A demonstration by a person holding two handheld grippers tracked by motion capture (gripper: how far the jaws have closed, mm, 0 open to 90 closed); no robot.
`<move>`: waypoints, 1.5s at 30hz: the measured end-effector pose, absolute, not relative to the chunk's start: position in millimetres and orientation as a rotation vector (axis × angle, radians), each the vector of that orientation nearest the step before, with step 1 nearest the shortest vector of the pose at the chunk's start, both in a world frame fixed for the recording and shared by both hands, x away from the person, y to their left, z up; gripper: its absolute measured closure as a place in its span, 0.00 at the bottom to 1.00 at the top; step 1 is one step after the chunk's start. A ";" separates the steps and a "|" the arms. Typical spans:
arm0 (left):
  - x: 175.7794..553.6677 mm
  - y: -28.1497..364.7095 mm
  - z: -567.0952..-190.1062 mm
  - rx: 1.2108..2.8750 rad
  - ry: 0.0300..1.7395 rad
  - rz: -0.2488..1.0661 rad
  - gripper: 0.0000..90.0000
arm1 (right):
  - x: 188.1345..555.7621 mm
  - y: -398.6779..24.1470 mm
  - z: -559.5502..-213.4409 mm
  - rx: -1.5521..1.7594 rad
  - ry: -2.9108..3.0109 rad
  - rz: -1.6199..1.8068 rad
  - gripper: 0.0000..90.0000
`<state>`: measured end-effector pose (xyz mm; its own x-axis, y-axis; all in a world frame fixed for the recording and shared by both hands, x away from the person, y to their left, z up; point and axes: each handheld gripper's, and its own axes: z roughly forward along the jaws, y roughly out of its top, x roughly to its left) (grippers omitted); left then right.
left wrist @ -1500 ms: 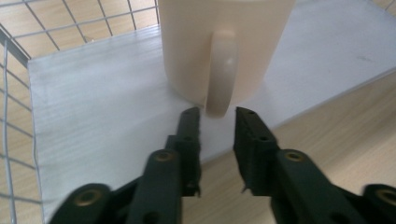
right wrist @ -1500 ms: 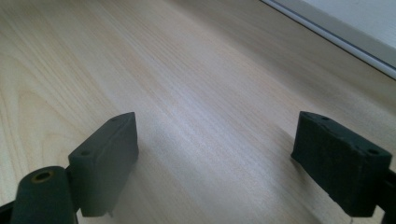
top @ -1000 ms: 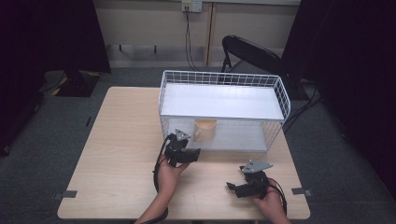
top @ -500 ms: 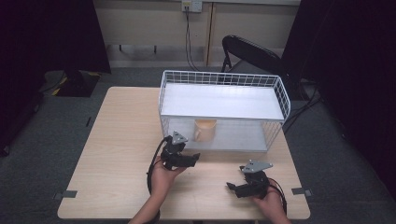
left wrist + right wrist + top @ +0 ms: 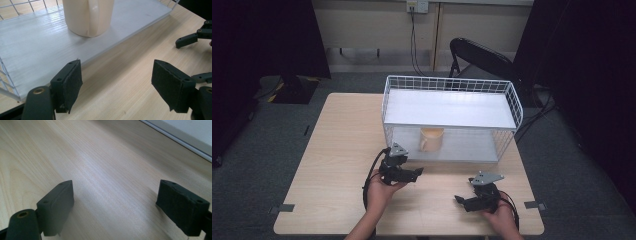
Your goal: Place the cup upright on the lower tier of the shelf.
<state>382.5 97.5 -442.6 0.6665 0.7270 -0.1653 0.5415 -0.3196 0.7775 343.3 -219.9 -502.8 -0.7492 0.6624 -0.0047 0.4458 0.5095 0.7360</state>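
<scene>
Since a second ago, the left tool point(image 5: 411, 173) has drawn back from the open front of the wire basket point(image 5: 512, 97) toward the person, leaving the cream mug point(image 5: 432, 139) standing upright on the basket's white floor. Its jaws have just been opening, and the left gripper view shows them wide apart with nothing between them but bare desk point(image 5: 342, 150), so the mug looks released and set down rather than about to be picked up. From that view the mug point(image 5: 88, 16) sits just inside the floor's front edge, handle turned toward the camera, which probably made it easy to slide in from the front without lifting it over the wire wall. The right tool point(image 5: 464, 201) rests low on the desk near the person's edge, well apart from the basket, its jaws also spread wide and empty over plain wood; it seems parked out of the way while the left hand point(image 5: 379, 192) does the work. Placement appears finished.
</scene>
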 end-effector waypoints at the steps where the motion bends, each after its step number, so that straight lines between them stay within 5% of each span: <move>1: 382.1 98.5 -442.9 1.999 0.975 0.255 0.27 | 343.3 -219.9 -502.8 0.932 2.469 1.081 0.15; 45: 357.8 150.2 -452.9 2.082 0.891 0.258 0.18 | 343.3 -219.9 -502.8 0.932 2.469 1.081 0.15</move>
